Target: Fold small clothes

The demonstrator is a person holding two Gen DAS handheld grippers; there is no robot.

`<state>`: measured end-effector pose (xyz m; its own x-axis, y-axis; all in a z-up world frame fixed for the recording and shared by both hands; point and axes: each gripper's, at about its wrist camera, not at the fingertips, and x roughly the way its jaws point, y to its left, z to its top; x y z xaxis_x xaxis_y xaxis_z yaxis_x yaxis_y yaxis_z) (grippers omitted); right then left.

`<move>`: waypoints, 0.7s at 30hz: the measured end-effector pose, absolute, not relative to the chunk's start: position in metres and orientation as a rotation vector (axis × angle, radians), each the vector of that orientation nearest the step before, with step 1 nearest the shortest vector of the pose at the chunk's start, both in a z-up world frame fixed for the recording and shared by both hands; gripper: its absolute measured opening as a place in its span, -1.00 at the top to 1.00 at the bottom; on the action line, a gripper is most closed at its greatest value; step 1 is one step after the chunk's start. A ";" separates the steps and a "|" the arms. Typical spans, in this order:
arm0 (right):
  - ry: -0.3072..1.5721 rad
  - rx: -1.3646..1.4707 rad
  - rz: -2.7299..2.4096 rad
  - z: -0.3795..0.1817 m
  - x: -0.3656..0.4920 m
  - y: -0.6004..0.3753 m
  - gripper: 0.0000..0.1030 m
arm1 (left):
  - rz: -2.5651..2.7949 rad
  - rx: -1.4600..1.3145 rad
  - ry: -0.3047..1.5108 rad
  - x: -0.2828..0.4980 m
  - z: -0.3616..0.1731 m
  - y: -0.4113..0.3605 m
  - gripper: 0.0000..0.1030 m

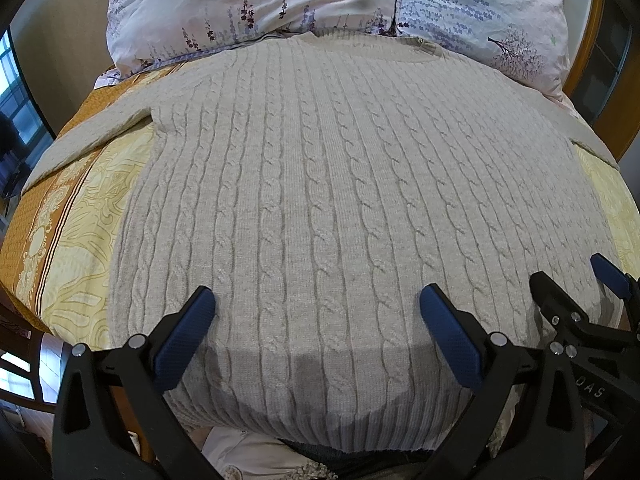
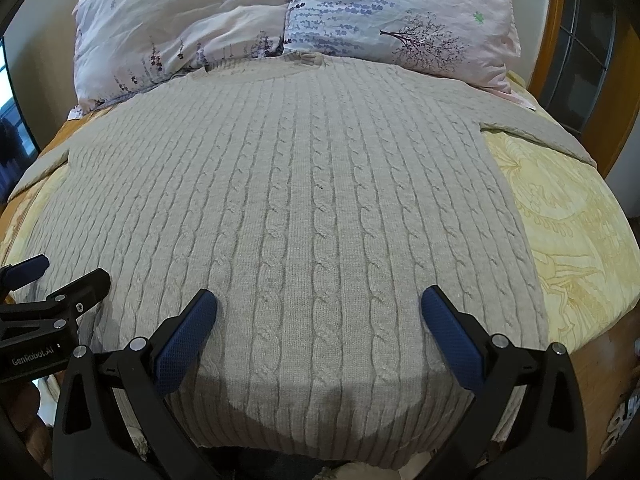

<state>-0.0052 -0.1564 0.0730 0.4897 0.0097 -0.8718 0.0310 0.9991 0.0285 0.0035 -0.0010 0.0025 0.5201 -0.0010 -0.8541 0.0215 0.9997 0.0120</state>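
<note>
A beige cable-knit sweater [image 1: 320, 200] lies flat and spread out on the bed, collar toward the pillows, hem nearest me; it also shows in the right wrist view [image 2: 300, 208]. Its sleeves stretch out to the left [image 1: 88, 140] and right [image 2: 540, 132]. My left gripper [image 1: 318, 304] is open and empty, hovering above the hem area. My right gripper [image 2: 320, 304] is open and empty, above the hem further right. The right gripper also shows at the right edge of the left wrist view [image 1: 576, 280], and the left gripper at the left edge of the right wrist view [image 2: 64, 276].
The sweater rests on a yellow and orange patterned bedspread [image 1: 72, 240], also seen in the right wrist view [image 2: 568, 240]. Two floral pillows [image 1: 260, 8] [image 2: 400, 12] lie at the head. A wooden bed frame [image 2: 568, 60] stands at the right.
</note>
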 end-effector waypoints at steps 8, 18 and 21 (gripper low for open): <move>1.005 0.015 0.097 0.071 -0.001 -0.162 -0.97 | -0.027 0.033 1.026 0.008 0.001 0.001 -0.97; 0.982 0.362 0.024 0.097 0.065 -0.269 -0.65 | -0.055 0.100 0.968 0.050 0.021 0.007 -0.97; 0.989 0.529 -0.094 0.096 0.096 -0.332 -0.35 | -0.054 0.130 0.951 0.070 0.029 0.005 -0.97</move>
